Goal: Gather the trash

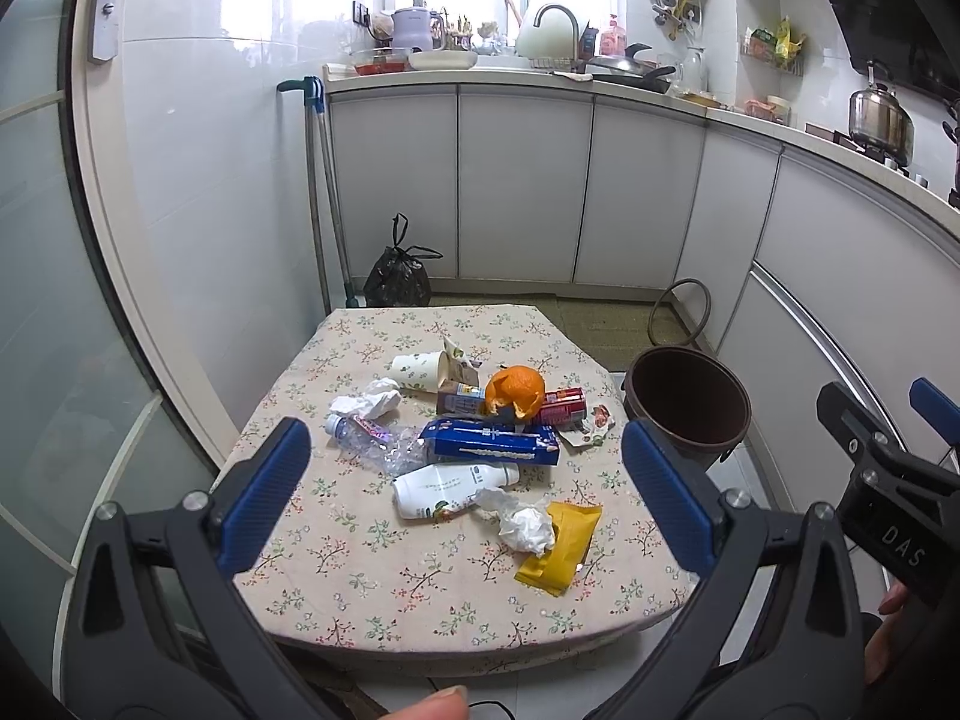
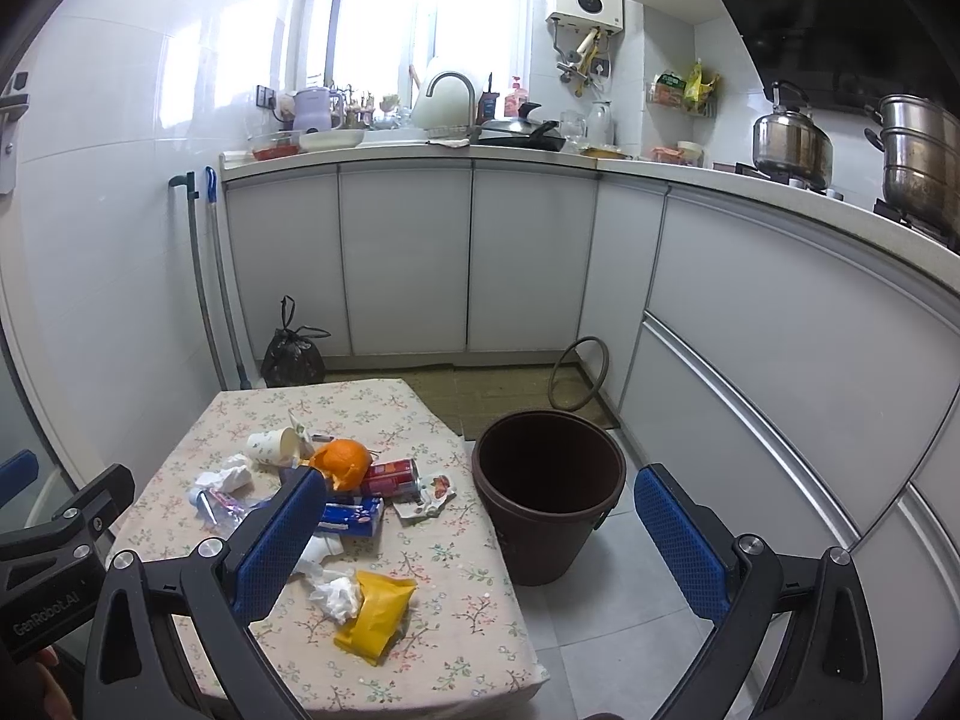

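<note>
Trash lies on a floral-clothed table: a yellow packet, crumpled tissue, a white bottle, a blue carton, a crushed clear bottle, orange peel, a red can and a paper cup. A brown bin stands on the floor right of the table. My left gripper is open above the table's near half. My right gripper is open, over the table's right edge and the bin.
White cabinets and a cluttered counter run along the back and right. A tied black bag and a mop handle stand behind the table. A ring leans on the cabinet. Glass door at left.
</note>
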Tool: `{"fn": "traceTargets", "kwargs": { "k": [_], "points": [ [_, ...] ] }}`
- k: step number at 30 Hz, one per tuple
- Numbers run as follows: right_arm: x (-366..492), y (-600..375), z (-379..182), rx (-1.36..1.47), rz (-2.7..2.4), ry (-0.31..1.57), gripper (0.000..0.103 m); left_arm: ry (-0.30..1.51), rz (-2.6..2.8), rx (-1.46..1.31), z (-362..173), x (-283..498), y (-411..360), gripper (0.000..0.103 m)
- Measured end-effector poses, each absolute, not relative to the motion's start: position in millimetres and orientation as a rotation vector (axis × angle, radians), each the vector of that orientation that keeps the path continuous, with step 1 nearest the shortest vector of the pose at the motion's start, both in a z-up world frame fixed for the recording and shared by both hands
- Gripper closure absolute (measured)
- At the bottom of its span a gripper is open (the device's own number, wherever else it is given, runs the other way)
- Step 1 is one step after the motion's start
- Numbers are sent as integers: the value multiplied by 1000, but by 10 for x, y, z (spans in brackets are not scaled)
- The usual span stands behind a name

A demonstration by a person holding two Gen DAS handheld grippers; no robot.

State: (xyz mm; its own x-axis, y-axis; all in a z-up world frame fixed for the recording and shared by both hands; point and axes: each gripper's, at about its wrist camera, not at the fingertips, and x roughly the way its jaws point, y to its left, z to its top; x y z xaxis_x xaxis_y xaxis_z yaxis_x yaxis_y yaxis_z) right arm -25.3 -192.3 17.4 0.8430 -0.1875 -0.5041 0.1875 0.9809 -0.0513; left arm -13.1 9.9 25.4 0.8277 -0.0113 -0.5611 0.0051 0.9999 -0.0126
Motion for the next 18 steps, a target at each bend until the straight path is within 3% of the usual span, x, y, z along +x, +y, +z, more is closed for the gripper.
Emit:
{"fn": "traceTargets", "kwargs": {
  "k": [18],
  "points": [
    [-212, -1874, 157, 1, -195, 536, 0, 600, -5, -14, 240, -94, 126, 0]
  ]
}}
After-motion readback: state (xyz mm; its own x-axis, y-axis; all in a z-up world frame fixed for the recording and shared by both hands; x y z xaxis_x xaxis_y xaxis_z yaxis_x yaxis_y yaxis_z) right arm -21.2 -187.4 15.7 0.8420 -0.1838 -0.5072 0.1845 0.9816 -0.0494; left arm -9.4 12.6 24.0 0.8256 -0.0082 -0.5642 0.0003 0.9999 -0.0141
